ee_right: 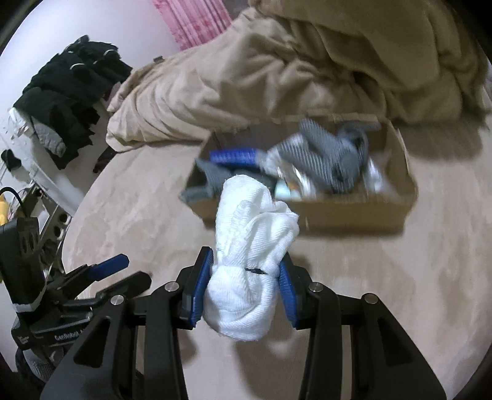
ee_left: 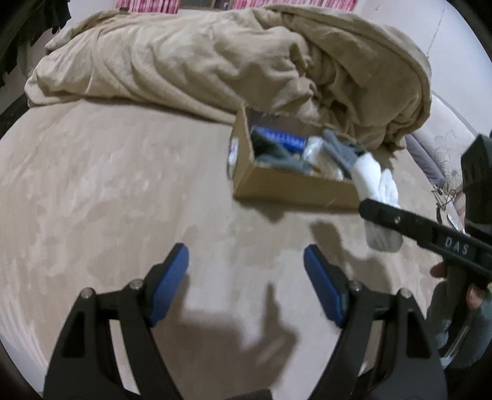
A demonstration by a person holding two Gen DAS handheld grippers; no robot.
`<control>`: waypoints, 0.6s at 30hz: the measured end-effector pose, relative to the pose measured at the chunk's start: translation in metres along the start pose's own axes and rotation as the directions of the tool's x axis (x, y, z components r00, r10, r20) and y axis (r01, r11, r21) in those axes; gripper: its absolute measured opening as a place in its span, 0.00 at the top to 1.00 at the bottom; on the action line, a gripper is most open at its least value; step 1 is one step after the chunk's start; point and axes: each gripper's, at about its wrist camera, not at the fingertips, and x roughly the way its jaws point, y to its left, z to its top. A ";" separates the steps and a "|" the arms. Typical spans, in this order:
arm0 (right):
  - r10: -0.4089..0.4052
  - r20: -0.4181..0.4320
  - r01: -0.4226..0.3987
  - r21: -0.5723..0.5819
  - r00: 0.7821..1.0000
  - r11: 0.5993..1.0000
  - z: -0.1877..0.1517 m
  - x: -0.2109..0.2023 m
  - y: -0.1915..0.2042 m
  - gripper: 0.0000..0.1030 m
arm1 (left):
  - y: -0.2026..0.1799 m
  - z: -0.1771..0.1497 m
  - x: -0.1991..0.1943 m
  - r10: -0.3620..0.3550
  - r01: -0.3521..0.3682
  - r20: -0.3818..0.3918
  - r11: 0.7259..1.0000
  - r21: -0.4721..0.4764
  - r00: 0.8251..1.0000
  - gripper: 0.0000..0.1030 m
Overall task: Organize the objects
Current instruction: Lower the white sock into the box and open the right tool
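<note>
White knitted sock bundle (ee_right: 243, 270) clamped in right gripper (ee_right: 244, 284), nearing open brown cardboard box (ee_right: 353, 215); left gripper (ee_left: 246, 277) gaping, empty; needing release past box's near wall.

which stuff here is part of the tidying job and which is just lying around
Part of the job:
- white rolled socks, clamped in the right tongs
- cardboard box on the bed
- grey socks and blue item already in the box
- left tongs, open and empty

Just lying about:
- beige blanket
- black clothes
- pink curtain
</note>
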 end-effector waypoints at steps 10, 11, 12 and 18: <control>0.003 0.027 -0.001 -0.072 1.000 0.997 0.049 0.024 0.010 0.58 | 0.009 0.054 0.001 0.012 -0.013 0.095 1.000 0.002 0.995 0.24; 0.002 0.028 0.000 -0.077 1.000 0.997 0.054 0.027 0.011 0.58 | 0.011 0.060 0.003 0.012 -0.012 0.100 1.000 0.001 0.995 0.24; -0.002 0.027 0.005 -0.087 1.000 0.996 0.060 0.033 0.012 0.58 | 0.014 0.068 0.007 0.005 -0.005 0.102 1.000 -0.002 0.995 0.24; -0.026 0.023 0.029 -0.133 0.999 0.991 0.083 0.055 0.018 0.58 | 0.025 0.096 0.026 -0.002 0.003 0.109 1.000 -0.013 0.994 0.24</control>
